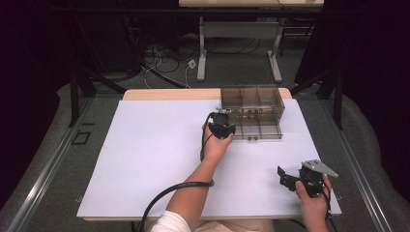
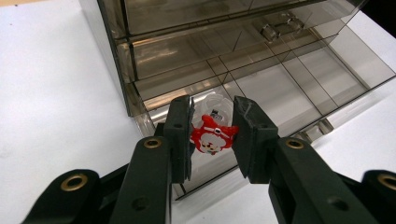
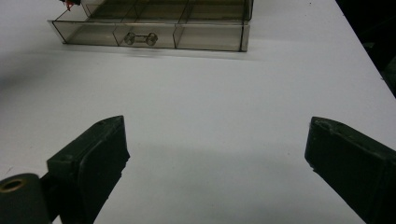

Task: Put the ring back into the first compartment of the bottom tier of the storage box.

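A small red and white figure with a clear plastic part behind it sits between the pads of my left gripper, which is shut on it. That gripper hangs over the left end of the pulled-out bottom drawer of a smoky transparent drawer cabinet. The drawer is split into several compartments; the ones I can see hold nothing. My right gripper rests low near the table's front right, its jaws wide open with nothing between them, facing the drawer front.
A white board covers the table. Cables trail from both grippers toward the front edge. Beyond the table stand a desk frame and loose floor cables. Dark curtains flank both sides.
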Demonstrator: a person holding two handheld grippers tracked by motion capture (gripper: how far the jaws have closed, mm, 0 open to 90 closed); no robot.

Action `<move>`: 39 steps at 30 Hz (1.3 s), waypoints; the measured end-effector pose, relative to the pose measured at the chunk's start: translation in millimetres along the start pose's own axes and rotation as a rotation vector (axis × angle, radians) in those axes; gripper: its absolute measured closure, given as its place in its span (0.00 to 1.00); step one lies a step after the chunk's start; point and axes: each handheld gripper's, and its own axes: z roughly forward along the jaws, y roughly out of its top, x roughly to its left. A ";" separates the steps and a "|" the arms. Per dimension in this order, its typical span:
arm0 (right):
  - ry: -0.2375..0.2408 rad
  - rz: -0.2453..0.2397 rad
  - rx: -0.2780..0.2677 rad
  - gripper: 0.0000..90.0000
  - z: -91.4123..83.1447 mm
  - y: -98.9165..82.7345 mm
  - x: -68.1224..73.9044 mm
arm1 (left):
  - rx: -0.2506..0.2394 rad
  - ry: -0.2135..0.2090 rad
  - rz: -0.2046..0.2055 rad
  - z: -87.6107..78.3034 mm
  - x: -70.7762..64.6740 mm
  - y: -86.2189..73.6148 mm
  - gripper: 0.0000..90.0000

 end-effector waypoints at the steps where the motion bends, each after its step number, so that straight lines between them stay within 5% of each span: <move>1: 0.002 0.000 0.002 0.06 -0.2 -0.1 0.0 | -0.002 -0.001 -0.002 1.1 -0.1 -0.3 0.76; 26: 0.000 -0.004 0.012 0.06 0.2 -0.6 -0.3 | 0.022 0.006 -0.007 8.0 1.0 -1.3 0.74; 39: -0.001 -0.006 0.014 0.06 0.6 -0.8 -0.7 | -0.003 0.003 -0.003 2.1 0.4 1.3 0.58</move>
